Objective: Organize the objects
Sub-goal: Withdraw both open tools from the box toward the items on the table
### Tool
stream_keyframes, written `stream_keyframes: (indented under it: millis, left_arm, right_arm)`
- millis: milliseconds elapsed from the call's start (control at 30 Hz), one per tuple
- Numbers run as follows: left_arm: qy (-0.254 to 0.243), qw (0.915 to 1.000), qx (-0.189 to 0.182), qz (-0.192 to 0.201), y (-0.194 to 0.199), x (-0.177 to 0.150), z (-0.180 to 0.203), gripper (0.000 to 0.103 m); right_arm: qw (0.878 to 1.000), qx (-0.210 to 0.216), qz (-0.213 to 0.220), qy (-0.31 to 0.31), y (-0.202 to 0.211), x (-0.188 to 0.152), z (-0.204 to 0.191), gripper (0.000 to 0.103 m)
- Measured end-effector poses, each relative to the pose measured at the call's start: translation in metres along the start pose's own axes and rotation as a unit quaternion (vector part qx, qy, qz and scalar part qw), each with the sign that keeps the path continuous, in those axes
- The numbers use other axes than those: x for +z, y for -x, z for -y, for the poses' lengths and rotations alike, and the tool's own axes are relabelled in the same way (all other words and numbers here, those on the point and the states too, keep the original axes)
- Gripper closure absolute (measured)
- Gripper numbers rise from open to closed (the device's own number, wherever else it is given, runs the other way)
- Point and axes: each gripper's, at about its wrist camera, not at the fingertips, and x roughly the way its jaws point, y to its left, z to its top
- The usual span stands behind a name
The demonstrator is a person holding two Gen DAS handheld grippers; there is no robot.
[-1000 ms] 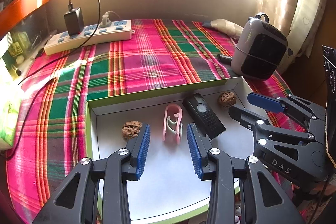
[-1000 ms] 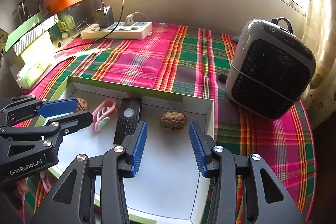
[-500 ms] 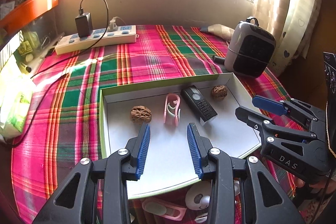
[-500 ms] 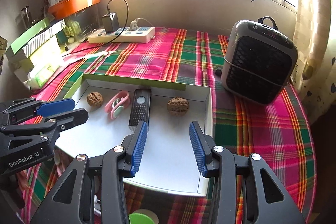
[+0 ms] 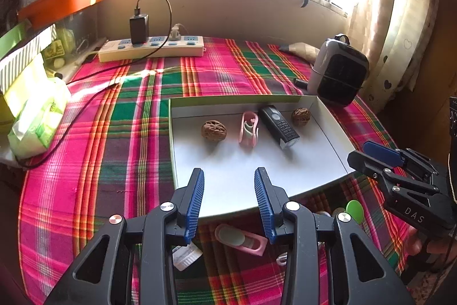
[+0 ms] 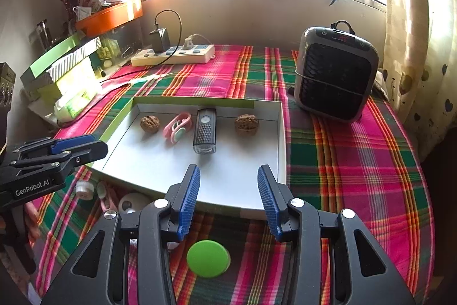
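Both my left tongs [image 5: 228, 202] and right tongs [image 6: 228, 199] hang apart, empty. The black ribbed remote [image 6: 204, 130] lies flat in the white tray [image 6: 281, 139], between two walnuts, lengthwise toward the window.

2 walnuts [image 6: 150, 124] [image 6: 246, 125], 2 pink clips [image 6: 177, 128] [image 5: 241, 239], 1 remote [image 6: 204, 130].

Walnuts [image 5: 214, 130], pink clip [image 5: 248, 127], black remote [image 5: 279, 126] in tray [image 5: 177, 162].
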Motion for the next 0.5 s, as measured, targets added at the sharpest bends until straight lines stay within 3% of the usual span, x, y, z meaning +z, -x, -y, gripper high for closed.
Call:
stream_keyframes:
  millis: [267,367,500]
  left_arm:
    - [0.015,0.9998,0.001,0.010,0.015,-0.019,-0.017,0.068]
    - [0.025,0.9997,0.007,0.003,0.017,-0.028,-0.025,0.068]
    - [0.039,0.9992,0.009,-0.001,0.020,-0.041,-0.036,0.067]
  right_arm:
    - [1.000,0.009,0.010,-0.008,0.015,-0.016,-0.003,0.059]
    - [1.000,0.007,0.011,-0.014,0.020,-0.022,-0.002,0.050]
    - [1.000,0.008,0.015,-0.014,0.027,-0.029,-0.002,0.048]
